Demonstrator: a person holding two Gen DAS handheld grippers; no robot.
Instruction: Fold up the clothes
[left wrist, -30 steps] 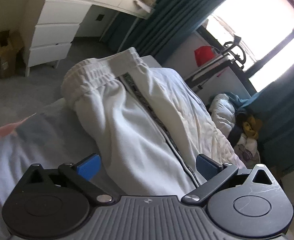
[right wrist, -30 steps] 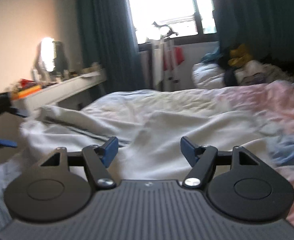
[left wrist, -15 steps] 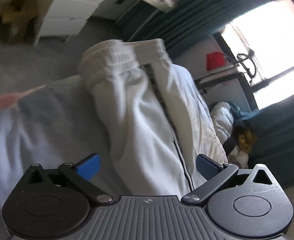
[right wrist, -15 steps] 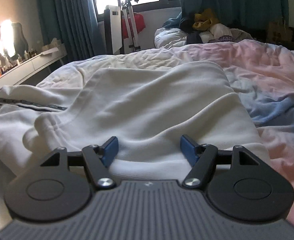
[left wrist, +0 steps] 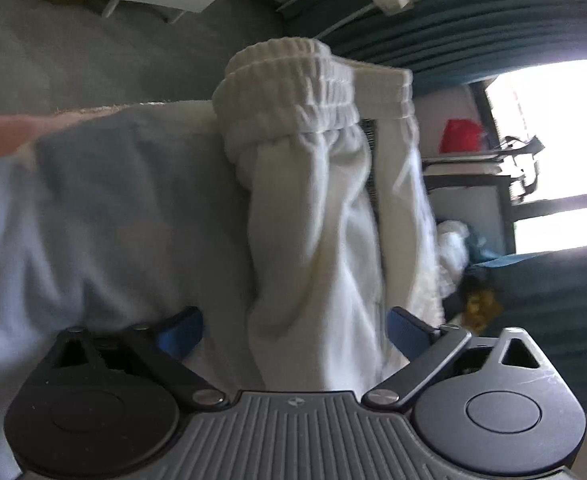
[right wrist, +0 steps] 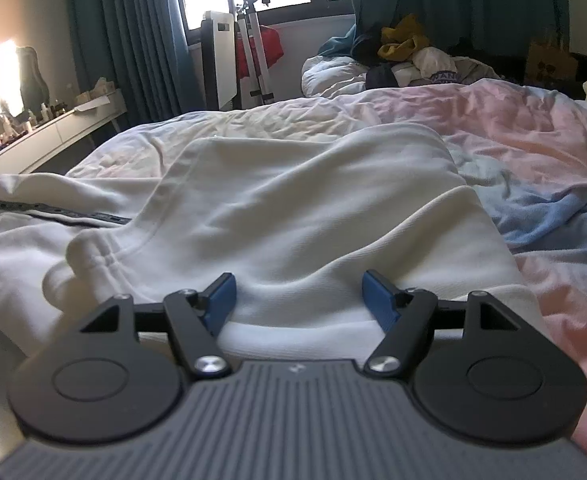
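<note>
Item: white sweatpants (left wrist: pixel 317 216) — thick fleece with a ribbed elastic waistband (left wrist: pixel 305 92) and a dark printed side stripe (right wrist: pixel 53 212), lying across the pastel duvet (right wrist: pixel 533 140) of the bed.

Handling, judged: soft, limp, fairly light; it will sag and bunch, not slide. Best holds are the doubled hem and the waistband, where the cloth is firmest.

Left gripper (left wrist: pixel 293 330): jaws wide, just closing a little, a ridge of leg fabric between them, not pinched.

Right gripper (right wrist: pixel 299 296): jaws apart over the near hem — nothing gripped.
</note>
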